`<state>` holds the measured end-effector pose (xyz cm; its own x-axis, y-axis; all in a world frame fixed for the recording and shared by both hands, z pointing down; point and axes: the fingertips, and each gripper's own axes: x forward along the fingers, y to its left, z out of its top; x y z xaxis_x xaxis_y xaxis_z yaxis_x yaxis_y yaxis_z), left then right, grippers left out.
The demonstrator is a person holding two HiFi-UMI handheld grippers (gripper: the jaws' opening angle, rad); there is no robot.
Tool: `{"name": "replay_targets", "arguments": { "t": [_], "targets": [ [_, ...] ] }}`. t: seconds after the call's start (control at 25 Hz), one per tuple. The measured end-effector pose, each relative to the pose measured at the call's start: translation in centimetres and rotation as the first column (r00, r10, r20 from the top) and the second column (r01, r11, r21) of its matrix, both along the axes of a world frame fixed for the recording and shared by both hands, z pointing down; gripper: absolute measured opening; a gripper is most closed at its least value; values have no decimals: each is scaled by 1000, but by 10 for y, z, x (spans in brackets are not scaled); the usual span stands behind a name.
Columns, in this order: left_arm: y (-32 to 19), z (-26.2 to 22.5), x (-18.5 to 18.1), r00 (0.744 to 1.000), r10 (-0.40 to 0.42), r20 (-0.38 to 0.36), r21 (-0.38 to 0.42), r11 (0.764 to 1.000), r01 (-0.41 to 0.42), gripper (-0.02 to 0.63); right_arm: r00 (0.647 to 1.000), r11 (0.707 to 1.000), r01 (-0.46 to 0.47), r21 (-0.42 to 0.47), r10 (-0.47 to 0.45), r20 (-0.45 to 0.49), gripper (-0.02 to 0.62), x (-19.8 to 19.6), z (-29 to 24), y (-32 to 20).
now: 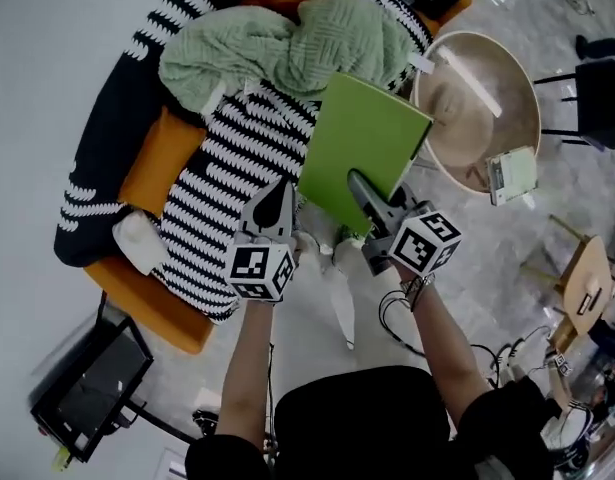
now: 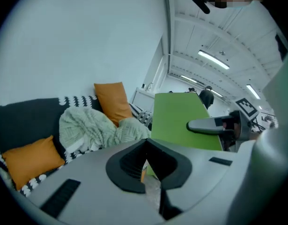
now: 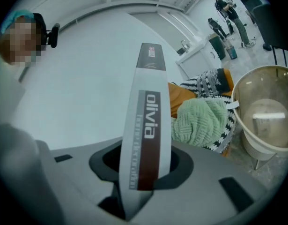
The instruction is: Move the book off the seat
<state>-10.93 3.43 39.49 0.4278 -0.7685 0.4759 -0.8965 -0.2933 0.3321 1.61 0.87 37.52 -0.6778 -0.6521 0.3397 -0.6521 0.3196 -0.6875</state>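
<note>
A green-covered book point(image 1: 362, 148) hangs tilted in the air over the front edge of the sofa seat point(image 1: 227, 168), which is draped in a black-and-white patterned blanket. My right gripper point(image 1: 359, 183) is shut on the book's lower edge. In the right gripper view its white and maroon spine point(image 3: 146, 125) stands between the jaws. My left gripper point(image 1: 277, 200) sits just left of the book above the blanket, shut with nothing in it. From the left gripper view I see the book's green cover point(image 2: 181, 121) with the right gripper's finger point(image 2: 207, 124) lying across it.
A pale green knitted throw point(image 1: 277, 53) lies bunched at the sofa's back among orange cushions point(image 1: 157, 163). A round beige side table point(image 1: 507, 78) stands to the right, with a small box point(image 1: 514, 173) on its rim. A black screen point(image 1: 87, 388) lies on the floor lower left; a wooden chair point(image 1: 587, 278) is far right.
</note>
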Motion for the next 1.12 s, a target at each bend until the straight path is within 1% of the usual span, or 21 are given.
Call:
{"name": "replay_targets", "arguments": {
  "t": [0.08,0.16,0.24,0.36,0.52,0.64,0.84,1.0,1.12],
  "targets": [
    [2,-31,15,998,53,29,40,998,-55,9,1000,999,-16,47,17,-5,143,10,-29,0],
    [-4,-59,31,994,96,53,94,990,-101,9,999,993,-44,110,45,1,143,22,-59,-9],
    [-10,-85,50,989,133,66,141,980,-141,9,997,983,-75,168,73,21,143,36,-90,-17],
    [-11,-117,81,982,172,79,188,965,-184,9,995,964,-103,243,97,36,143,56,-132,-22],
    [-4,-160,106,981,185,61,233,953,-194,9,996,941,-81,329,89,-7,143,64,-180,-10],
    [1,-190,116,979,194,58,266,942,-203,9,997,928,-73,365,80,-5,143,65,-209,1],
    [1,-245,127,969,229,87,333,910,-245,9,993,896,-97,433,115,-15,143,80,-258,10],
    [5,-294,133,971,225,77,394,888,-237,9,988,873,-131,471,152,-7,143,95,-299,20],
    [4,-324,148,966,248,78,434,863,-257,9,982,853,-148,501,188,-29,143,105,-322,25]
  ]
}}
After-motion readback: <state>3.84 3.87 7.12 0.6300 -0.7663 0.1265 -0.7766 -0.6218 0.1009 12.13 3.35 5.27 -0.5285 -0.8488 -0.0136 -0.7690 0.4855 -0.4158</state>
